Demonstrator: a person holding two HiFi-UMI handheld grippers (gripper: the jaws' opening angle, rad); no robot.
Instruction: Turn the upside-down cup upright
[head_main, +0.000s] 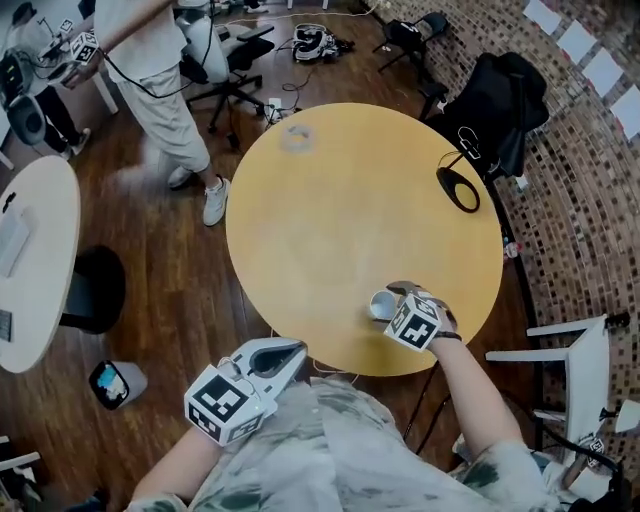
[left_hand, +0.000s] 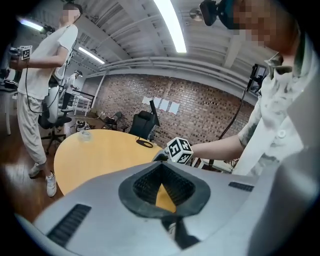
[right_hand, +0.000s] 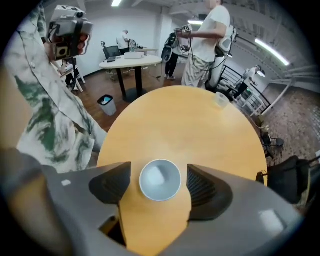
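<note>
One white round cup (right_hand: 160, 179) untouched between wide jaws of right gripper (right_hand: 159, 183) | left gripper (left_hand: 163, 165) closed, empty | risk: jaw clips rim, toppling

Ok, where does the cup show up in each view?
Head view: cup at the round yellow table's near edge, lower right.
Left gripper view: not visible.
Right gripper view: cup at centre, between the right gripper's open jaws, untouched.
Shared landmark: the round yellow table.
</note>
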